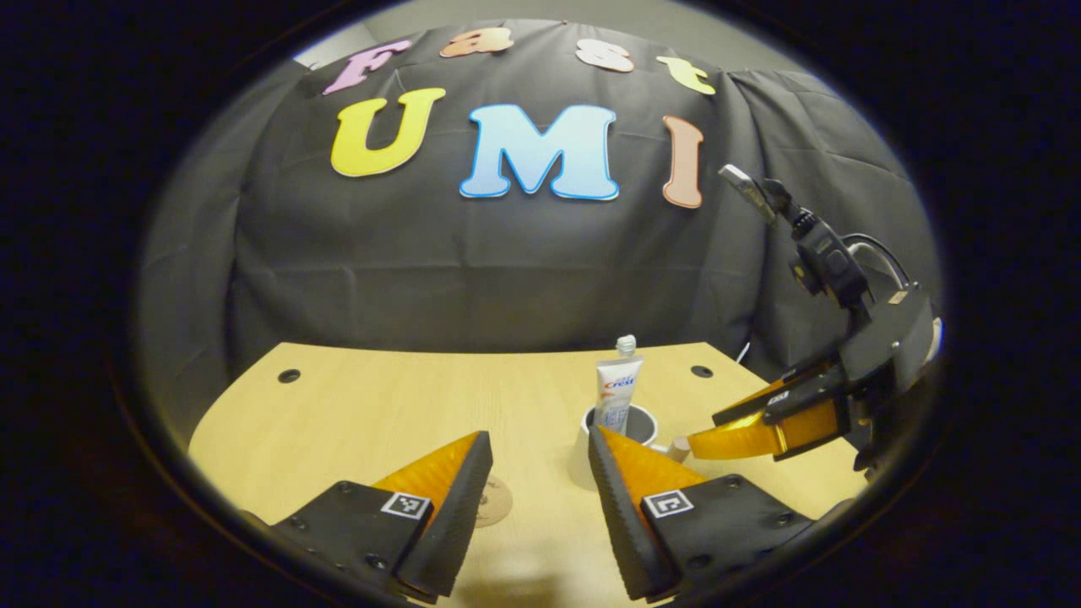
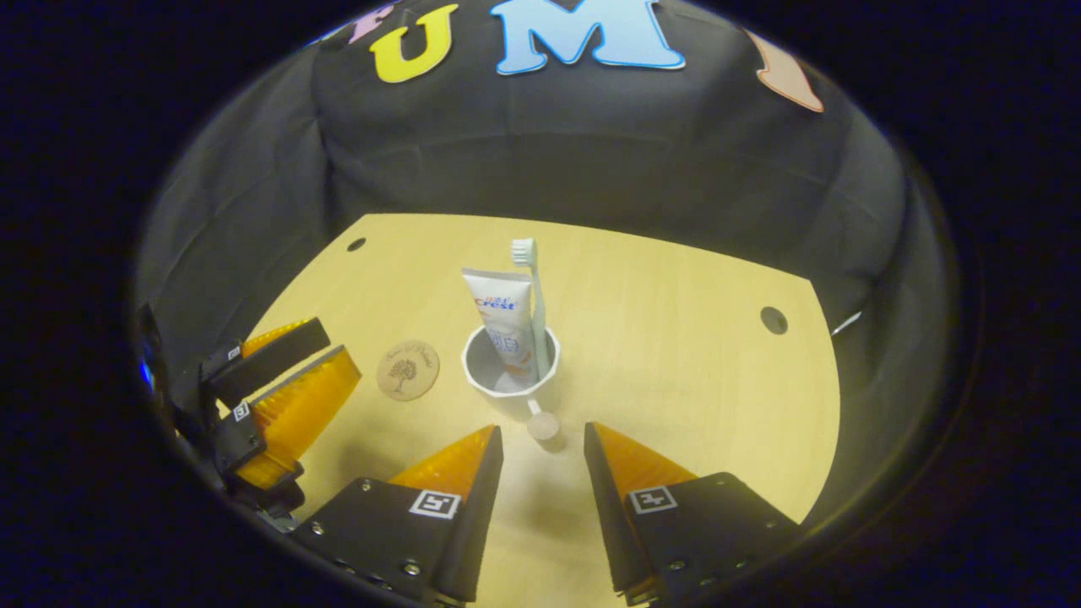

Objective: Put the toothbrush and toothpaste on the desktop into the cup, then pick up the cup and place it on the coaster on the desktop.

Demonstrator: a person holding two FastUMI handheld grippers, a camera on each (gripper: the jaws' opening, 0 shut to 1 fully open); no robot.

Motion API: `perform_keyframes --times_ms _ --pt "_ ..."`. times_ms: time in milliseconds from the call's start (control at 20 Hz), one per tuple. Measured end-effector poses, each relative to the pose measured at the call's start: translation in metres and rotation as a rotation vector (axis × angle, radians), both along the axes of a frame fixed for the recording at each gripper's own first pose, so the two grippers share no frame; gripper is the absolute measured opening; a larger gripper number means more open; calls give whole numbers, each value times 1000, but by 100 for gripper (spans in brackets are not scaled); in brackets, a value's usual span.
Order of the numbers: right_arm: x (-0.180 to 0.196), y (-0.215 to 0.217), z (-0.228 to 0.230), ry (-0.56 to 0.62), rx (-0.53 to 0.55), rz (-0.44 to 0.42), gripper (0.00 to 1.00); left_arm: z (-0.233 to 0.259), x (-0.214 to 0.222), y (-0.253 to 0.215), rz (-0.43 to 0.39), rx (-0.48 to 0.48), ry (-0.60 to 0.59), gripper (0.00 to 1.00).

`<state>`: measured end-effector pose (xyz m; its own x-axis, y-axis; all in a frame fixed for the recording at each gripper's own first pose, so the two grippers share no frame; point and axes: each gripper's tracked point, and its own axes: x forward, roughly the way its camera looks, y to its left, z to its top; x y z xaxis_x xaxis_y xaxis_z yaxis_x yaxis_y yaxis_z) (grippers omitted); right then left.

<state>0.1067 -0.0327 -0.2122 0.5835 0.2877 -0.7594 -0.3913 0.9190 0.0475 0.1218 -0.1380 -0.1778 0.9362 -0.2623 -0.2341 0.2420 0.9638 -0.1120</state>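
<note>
Right gripper [image 2: 540,439] low over tabletop [image 2: 676,338], jaws wide, empty, straddling cup's handle [image 2: 543,425] without touching. Likely lined up for a handle grab, ahead of the lift to the coaster. Cup [image 2: 510,371] just beyond, upright, white. Toothpaste [image 2: 504,325] standing in it, crimped end up; toothbrush [image 2: 532,304] beside the tube, bristles up. Both leaning against far rim, so loading step judged done. Coaster [image 2: 408,369] flat on tabletop, near cup but apart, round, tree motif. Left gripper [image 2: 279,380] farther out past the coaster, clear of the cup's path.

Left gripper [image 1: 540,460] in its own view: jaws wide, nothing held, hovering near tabletop edge. Coaster [image 1: 494,500] half hidden behind one finger. Cup [image 1: 638,426] beyond the other finger, toothpaste [image 1: 616,393] sticking up, cap uppermost from this side. Right gripper [image 1: 735,431] coming in beside the handle.

Right gripper view gives toothbrush, cup interior, clear gap from cup to coaster. Left gripper view gives right gripper's side-on height and approach angle.
</note>
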Motion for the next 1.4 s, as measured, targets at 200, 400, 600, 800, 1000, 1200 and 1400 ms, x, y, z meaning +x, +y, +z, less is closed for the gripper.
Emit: perform_keyframes --times_ms 200,400,600,800,1000,1200,1400 --pt "15 6 -13 52 -73 84 56 -9 -10 27 47 14 30 78" --pt "22 11 -25 100 -132 154 56 -23 -15 51 99 24 71 78" --pt "24 13 -42 152 -176 198 56 -31 -19 70 148 28 100 78" --pt "27 14 -56 180 -199 220 56 -40 -26 88 190 31 127 78" --pt "28 17 -64 221 -184 217 39 -46 -31 102 224 35 148 78" --pt "28 15 -63 231 -186 214 26 -50 -35 108 245 29 164 78" --pt "29 17 -61 221 -174 208 19 -50 -37 107 253 26 165 78"
